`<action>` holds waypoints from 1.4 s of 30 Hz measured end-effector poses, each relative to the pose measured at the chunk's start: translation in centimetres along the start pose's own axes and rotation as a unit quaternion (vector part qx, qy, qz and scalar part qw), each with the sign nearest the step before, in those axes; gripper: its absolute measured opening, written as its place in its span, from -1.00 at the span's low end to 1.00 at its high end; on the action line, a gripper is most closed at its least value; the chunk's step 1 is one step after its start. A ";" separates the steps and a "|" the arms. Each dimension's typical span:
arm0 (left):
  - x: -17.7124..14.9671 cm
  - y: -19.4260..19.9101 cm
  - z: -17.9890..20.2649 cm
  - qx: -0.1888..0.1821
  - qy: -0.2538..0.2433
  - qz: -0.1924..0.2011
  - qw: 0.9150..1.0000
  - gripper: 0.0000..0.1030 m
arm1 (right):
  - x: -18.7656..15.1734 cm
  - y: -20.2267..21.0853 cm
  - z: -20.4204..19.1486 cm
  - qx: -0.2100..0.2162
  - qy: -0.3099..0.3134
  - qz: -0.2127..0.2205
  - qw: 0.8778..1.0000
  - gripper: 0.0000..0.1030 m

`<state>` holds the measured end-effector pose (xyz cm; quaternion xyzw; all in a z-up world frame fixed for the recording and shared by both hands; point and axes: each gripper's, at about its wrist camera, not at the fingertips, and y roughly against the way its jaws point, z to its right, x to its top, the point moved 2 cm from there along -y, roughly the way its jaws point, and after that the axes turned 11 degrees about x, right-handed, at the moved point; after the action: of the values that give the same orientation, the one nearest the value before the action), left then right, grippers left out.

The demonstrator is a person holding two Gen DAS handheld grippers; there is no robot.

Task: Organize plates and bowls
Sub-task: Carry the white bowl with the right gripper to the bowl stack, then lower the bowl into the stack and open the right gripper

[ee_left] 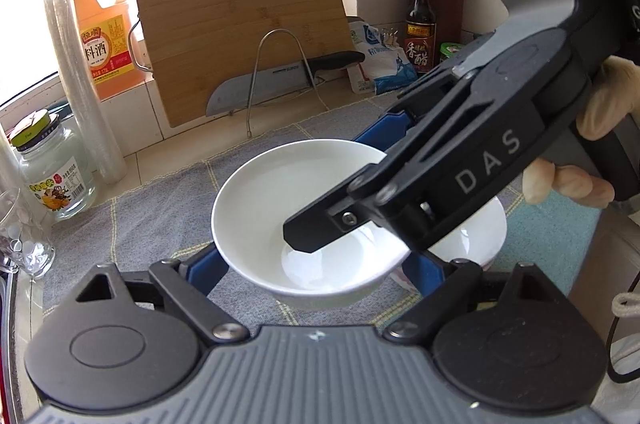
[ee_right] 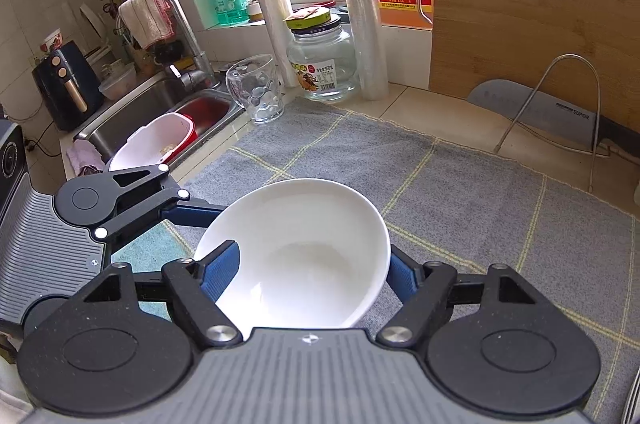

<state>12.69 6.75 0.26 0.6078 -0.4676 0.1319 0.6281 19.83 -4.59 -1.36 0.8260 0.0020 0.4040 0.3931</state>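
Blue fingers (ee_right: pixel 219 270) of my right claw (ee_right: pixel 304 272) pinch the white bowl (ee_right: pixel 296 252): one finger sits inside the rim, the other outside. It hangs tilted, just above the grey cloth (ee_right: pixel 460 184). My left claw (ee_left: pixel 320 266) is spread wide on both sides of this bowl, not squeezing it. A second bowl (ee_left: pixel 476 228) sits behind, to the right. That one looks like the place to stack. Sink (ee_right: pixel 160 104) far left, cutting board (ee_right: pixel 520 16) at the wall.
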 end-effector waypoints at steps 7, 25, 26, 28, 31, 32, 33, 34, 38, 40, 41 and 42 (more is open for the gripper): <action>1.0 0.3 2.7 -0.029 -0.020 0.011 0.999 0.79 | -1.9 3.1 0.5 -0.024 -0.016 0.012 1.000 0.59; 1.5 -2.0 6.9 -0.075 -0.053 0.008 0.996 0.79 | -5.7 5.7 3.2 -0.066 -0.058 0.017 0.996 0.60; 1.6 -2.1 7.0 -0.076 -0.053 0.006 0.996 0.79 | -5.7 5.7 3.3 -0.066 -0.059 0.016 0.996 0.60; 1.6 -2.4 7.1 -0.077 -0.052 0.004 0.996 0.79 | -5.8 5.6 3.5 -0.070 -0.056 0.014 0.996 0.60; 1.5 -2.7 7.3 -0.077 -0.057 0.003 0.995 0.79 | -6.0 5.5 3.9 -0.070 -0.057 0.013 0.996 0.60; 1.4 -2.8 7.4 -0.076 -0.059 0.003 0.995 0.79 | -6.0 5.5 4.0 -0.069 -0.059 0.013 0.996 0.60; 1.4 -2.8 7.4 -0.076 -0.061 0.005 0.995 0.79 | -6.1 5.5 4.1 -0.069 -0.060 0.013 0.996 0.60; 1.4 -2.9 7.5 -0.076 -0.063 0.007 0.995 0.79 | -6.1 5.5 4.1 -0.069 -0.060 0.014 0.996 0.60; 1.3 -3.0 7.4 -0.084 -0.060 0.007 0.995 0.79 | -6.4 5.6 4.2 -0.067 -0.059 0.018 0.996 0.62; 1.3 -3.0 7.3 -0.088 -0.059 0.004 0.994 0.79 | -6.4 5.6 4.2 -0.068 -0.059 0.017 0.996 0.62; 1.3 -3.0 7.4 -0.089 -0.059 0.003 0.994 0.80 | -6.5 5.6 4.1 -0.068 -0.058 0.017 0.996 0.63; 1.2 -3.0 7.4 -0.089 -0.060 0.003 0.994 0.80 | -6.5 5.5 4.0 -0.069 -0.054 0.016 0.996 0.64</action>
<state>12.38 -0.97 -2.02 0.5548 -0.5160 0.0553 0.6503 16.41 -13.09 -3.54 0.8176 -0.0605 0.3640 0.4420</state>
